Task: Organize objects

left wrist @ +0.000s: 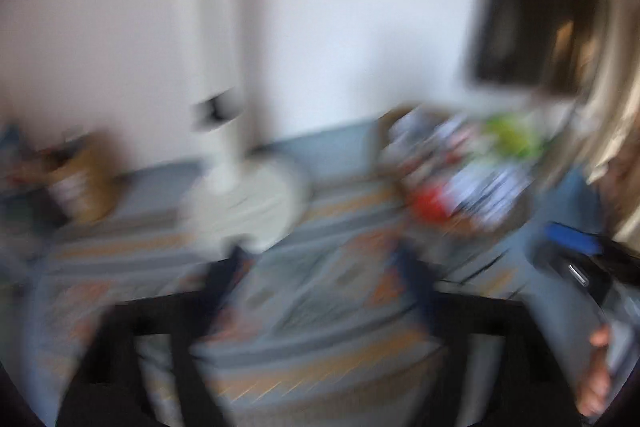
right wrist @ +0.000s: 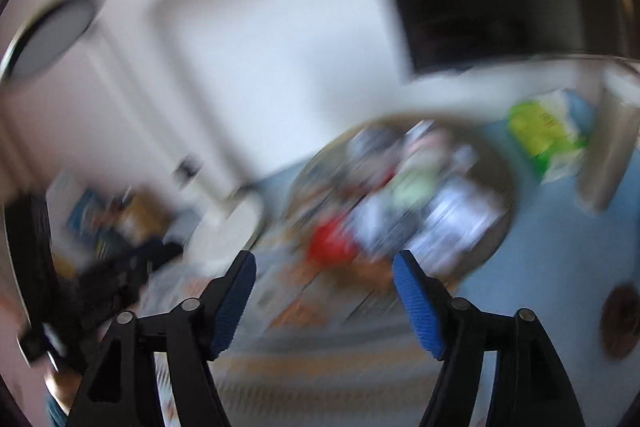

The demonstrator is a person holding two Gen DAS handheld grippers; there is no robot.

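Both views are heavily motion-blurred. A round basket [right wrist: 496,227] holds a jumble of objects, among them a red item [right wrist: 332,243] and white packets; it also shows in the left wrist view [left wrist: 460,179]. My right gripper [right wrist: 324,267] is open and empty, its blue pads [right wrist: 416,303] apart, just short of the basket. My left gripper [left wrist: 320,259] looks open and empty over the patterned rug [left wrist: 320,307], with its fingers smeared by blur.
A white fan base [left wrist: 248,203] stands on the floor by the wall. A brown box [left wrist: 84,183] with clutter sits at left. A green bag [right wrist: 540,131] lies under a white table leg [right wrist: 608,147]. A dark screen [left wrist: 532,19] hangs at upper right.
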